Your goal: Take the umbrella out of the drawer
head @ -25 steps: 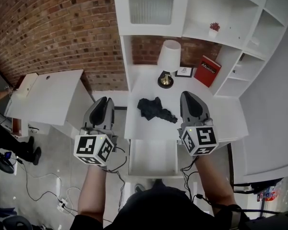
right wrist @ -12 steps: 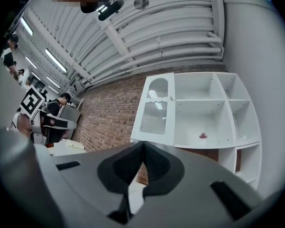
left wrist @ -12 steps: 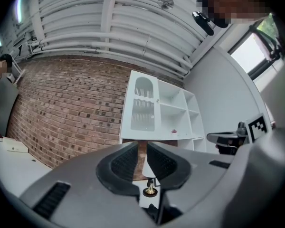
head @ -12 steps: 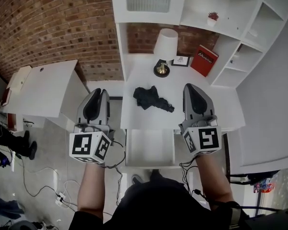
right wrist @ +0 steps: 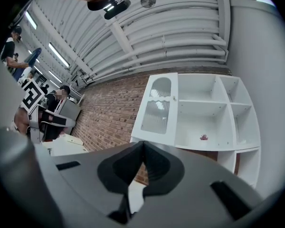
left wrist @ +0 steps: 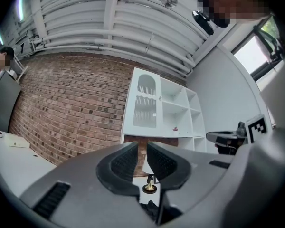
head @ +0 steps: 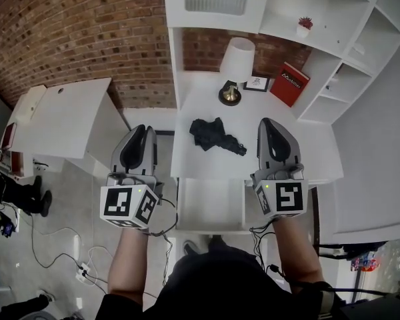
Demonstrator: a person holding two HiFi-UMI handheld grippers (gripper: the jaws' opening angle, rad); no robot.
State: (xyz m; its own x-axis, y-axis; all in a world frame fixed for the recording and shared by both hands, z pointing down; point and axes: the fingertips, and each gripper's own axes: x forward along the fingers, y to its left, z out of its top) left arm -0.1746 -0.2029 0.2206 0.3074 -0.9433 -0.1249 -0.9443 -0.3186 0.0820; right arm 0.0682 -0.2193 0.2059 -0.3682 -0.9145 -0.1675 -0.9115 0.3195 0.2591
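Note:
The black folded umbrella (head: 217,137) lies on the white desk top (head: 193,105), beyond the open white drawer (head: 212,205), whose inside shows nothing. My left gripper (head: 141,133) hovers left of the desk edge. Its jaws stand a narrow slit apart with nothing between them (left wrist: 142,150). My right gripper (head: 272,127) hangs over the desk's right part, to the right of the umbrella and apart from it. Its jaws are shut on nothing, tips meeting (right wrist: 143,145).
A white-shaded lamp (head: 236,62) on a brass base (left wrist: 149,188), a small frame (head: 257,83) and a red book (head: 289,84) stand at the desk's back. White shelves (head: 333,19) rise behind. A white side table (head: 60,125) is at left, and cables (head: 53,245) lie on the floor.
My right gripper has rolled a little and edged forward. The head view has swung slightly. The umbrella and the left gripper stay where they were.

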